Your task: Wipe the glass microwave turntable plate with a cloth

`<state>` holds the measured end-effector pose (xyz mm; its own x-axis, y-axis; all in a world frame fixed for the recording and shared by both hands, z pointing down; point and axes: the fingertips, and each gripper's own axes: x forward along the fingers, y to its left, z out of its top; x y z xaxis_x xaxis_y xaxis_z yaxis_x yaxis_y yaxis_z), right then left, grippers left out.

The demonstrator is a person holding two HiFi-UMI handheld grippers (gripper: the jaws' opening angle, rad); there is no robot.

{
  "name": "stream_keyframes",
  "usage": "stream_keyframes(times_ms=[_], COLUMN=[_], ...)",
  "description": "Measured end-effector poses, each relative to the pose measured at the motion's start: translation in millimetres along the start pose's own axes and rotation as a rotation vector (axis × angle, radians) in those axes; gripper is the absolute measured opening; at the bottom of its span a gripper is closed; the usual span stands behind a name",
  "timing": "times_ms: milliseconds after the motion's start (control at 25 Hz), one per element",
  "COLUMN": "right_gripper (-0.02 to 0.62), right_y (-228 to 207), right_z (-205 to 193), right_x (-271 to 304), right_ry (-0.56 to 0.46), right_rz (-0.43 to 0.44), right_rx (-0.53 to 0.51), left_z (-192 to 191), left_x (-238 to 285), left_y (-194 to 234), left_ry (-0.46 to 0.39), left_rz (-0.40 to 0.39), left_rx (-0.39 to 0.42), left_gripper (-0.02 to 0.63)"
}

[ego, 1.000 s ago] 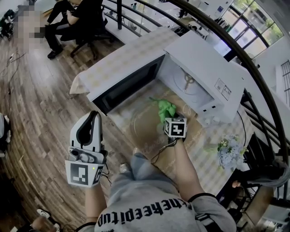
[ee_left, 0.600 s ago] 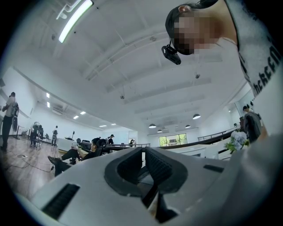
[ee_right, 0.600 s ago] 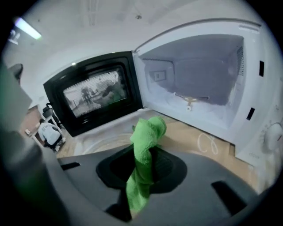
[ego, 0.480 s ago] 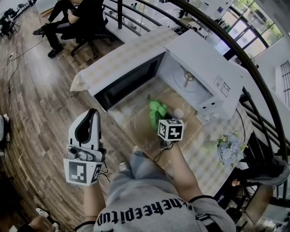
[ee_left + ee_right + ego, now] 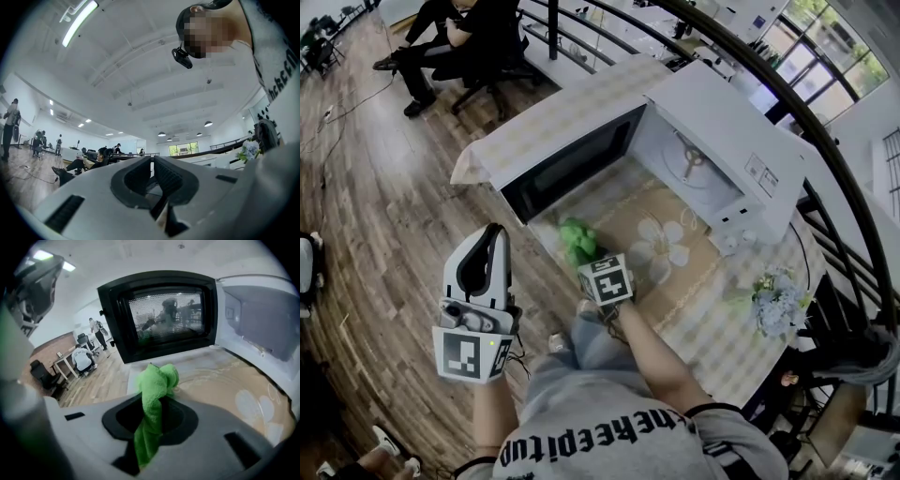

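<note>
1. Down on the table (image 5: 722, 323), just in front of the microwave (image 5: 712, 141), sits the glass plate (image 5: 213, 377). It's clear, so it's hard to spot from the head view, but the right gripper view catches its curved rim on the beige tablecloth.
2. Right gripper (image 5: 589, 258) is clamped on a green cloth (image 5: 577, 238). In its own view the cloth is pinched between the jaws, with a bunched wad sticking out past the tips and a tail hanging back.
3. That wad is down at the plate's near-left edge, on the side toward the microwave door (image 5: 572, 164). Can't really tell if it's pressing on the glass or on the tablecloth right beside it.
4. Door is swung wide open and the cavity is empty of the plate. You can see the bare roller ring inside.
5. Left gripper (image 5: 494, 236) is well off to the left of the table, over the wood floor, pointing up at the ceiling. Jaws are together with nothing between them.
6. Some flowers (image 5: 773, 305) are on the table to the right of the microwave, and people are sitting on chairs further back.
</note>
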<state>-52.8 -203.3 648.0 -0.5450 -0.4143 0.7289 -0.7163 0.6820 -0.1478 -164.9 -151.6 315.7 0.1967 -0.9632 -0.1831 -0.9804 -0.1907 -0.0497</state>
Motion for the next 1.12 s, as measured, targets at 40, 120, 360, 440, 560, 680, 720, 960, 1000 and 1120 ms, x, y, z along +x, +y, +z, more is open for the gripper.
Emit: stream_keyframes(times_ms=[40, 120, 360, 440, 560, 680, 720, 960, 1000, 1120], right_gripper=[0.077, 0.077, 0.077, 0.077, 0.077, 0.077, 0.077, 0.077, 0.077, 0.077], right_y=[-0.8, -6.7, -51.4, -69.7, -96.4, -119.5, -126.1, -160.9, -165.7, -178.5], right_z=[-1.1, -1.6, -13.1, -18.0, -25.5, -33.2, -35.4, -50.6, -53.0, -61.1], right_x=[0.0, -2.3, -16.4, -23.1, -34.2, -44.8, -48.5, -69.6, -73.0, -83.6], right_ry=[0.001, 0.004, -0.007, -0.013, -0.017, -0.017, -0.017, -0.023, -0.023, -0.018], right_rz=[-0.010, -0.032, -0.093, -0.122, -0.171, -0.223, -0.241, -0.341, -0.357, -0.404], right_rx=[-0.026, -0.057, 0.037, 0.069, 0.108, 0.128, 0.131, 0.148, 0.150, 0.152], left_z=[0.3, 1.8, 4.4, 5.3, 4.6, 4.4, 5.1, 6.8, 6.7, 7.5], left_x=[-1.0, -2.2, -0.6, 0.5, 3.2, 5.6, 6.2, 9.2, 9.4, 9.5], left_y=[-0.1, -0.2, -5.8, -8.2, -14.4, -20.6, -22.4, -34.0, -35.7, -39.7], left_ry=[0.000, -0.003, -0.008, -0.010, -0.010, -0.011, -0.013, -0.019, -0.020, -0.024], left_rz=[0.000, 0.001, -0.007, -0.011, -0.024, -0.036, -0.039, -0.064, -0.068, -0.078], left_rx=[0.002, 0.004, 0.006, 0.006, 0.003, 0.001, 0.001, 0.000, 0.000, -0.002], left_gripper=[0.023, 0.023, 0.023, 0.023, 0.023, 0.023, 0.023, 0.023, 0.023, 0.023])
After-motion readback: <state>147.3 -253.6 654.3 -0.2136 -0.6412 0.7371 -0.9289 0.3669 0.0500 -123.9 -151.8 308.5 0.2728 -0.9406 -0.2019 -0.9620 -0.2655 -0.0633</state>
